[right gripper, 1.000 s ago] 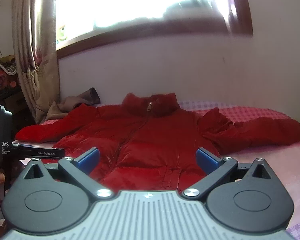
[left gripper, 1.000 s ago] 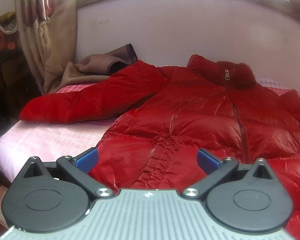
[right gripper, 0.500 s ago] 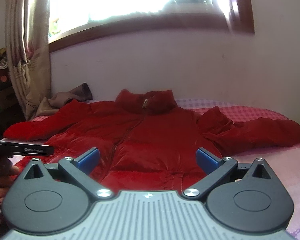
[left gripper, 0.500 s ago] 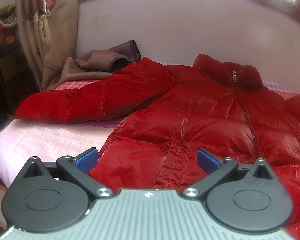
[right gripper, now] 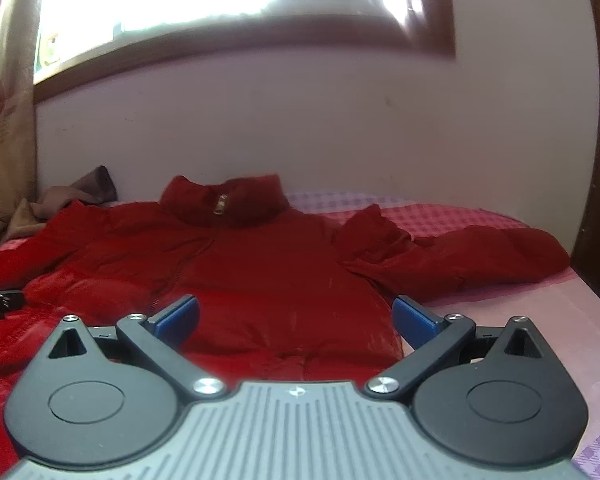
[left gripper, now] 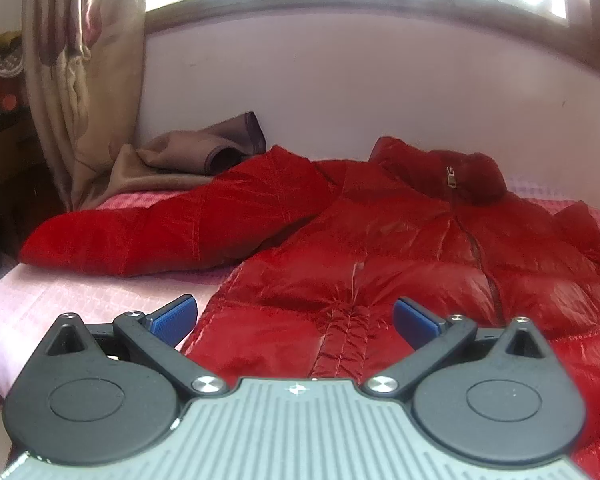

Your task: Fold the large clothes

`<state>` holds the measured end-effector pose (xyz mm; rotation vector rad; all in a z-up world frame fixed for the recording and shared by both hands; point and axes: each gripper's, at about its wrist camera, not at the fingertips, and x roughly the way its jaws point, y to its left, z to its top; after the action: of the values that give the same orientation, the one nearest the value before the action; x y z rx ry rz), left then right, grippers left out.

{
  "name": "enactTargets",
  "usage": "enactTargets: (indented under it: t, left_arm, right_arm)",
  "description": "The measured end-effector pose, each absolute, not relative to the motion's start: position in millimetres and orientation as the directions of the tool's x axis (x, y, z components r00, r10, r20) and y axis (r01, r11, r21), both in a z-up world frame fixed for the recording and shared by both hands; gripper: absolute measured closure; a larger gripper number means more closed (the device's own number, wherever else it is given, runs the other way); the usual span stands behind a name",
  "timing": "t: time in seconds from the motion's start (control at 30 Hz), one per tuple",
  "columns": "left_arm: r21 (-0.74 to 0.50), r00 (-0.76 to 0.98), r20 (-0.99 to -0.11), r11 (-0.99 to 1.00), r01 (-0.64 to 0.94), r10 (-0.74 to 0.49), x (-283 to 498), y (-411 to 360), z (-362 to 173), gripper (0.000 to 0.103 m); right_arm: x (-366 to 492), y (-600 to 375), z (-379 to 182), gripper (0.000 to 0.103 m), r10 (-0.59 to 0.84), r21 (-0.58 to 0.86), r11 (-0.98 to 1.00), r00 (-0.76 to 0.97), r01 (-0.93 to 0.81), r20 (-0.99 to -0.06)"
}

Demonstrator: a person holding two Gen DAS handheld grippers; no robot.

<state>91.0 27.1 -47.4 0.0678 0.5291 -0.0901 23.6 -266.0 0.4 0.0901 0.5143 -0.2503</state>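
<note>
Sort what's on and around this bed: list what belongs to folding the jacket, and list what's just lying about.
Belongs to the job:
- red puffer jacket, spread flat, zipped, sleeves out
- left gripper, open over the hem
- right gripper, open over the hem
- pink bedsheet it lies on

Just lying about:
- brown garment, crumpled by the wall
- curtain

Jacket (left gripper: 400,248) flat on the bed (left gripper: 68,300), collar toward the wall (left gripper: 380,92), blanket (left gripper: 188,160) behind its sleeve
</note>
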Motion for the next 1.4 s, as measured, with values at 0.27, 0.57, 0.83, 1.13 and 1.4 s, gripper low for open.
enactTargets:
  t: [0.27, 0.57, 0.83, 1.13, 1.4]
  left_arm:
    - [0.056, 0.876, -0.477, 0.992, 0.114, -0.074, 84.3, 25.4, -44.2, 0.000]
    - [0.063, 0.881, -0.466, 0.990, 0.124, -0.080, 81.1, 24.1, -43.9, 0.000]
    - [0.070, 0.883, -0.461, 0.989, 0.132, -0.086, 81.1, 23.7, -43.7, 0.000]
    - [0.071, 0.880, -0.467, 0.989, 0.133, -0.085, 84.1, 24.3, -44.0, 0.000]
    - [0.076, 0.886, -0.455, 0.987, 0.142, -0.093, 79.9, 26.6, -41.9, 0.000]
  right_arm:
    - [21.0, -270.3, -2.3, 0.000, -0.228, 0.033, 0.959, 0.836, 0.281, -0.499]
    - [21.7, -273.0, -3.6, 0.000, -0.240, 0.026, 0.956, 0.831, 0.292, -0.501]
    - [22.3, -274.4, -5.0, 0.000, -0.243, 0.026, 0.954, 0.827, 0.297, -0.507]
    - [24.1, -274.4, -5.7, 0.000, -0.245, 0.022, 0.954, 0.821, 0.299, -0.516]
    - [18.5, -275.2, -2.8, 0.000, -0.256, 0.017, 0.952, 0.822, 0.307, -0.508]
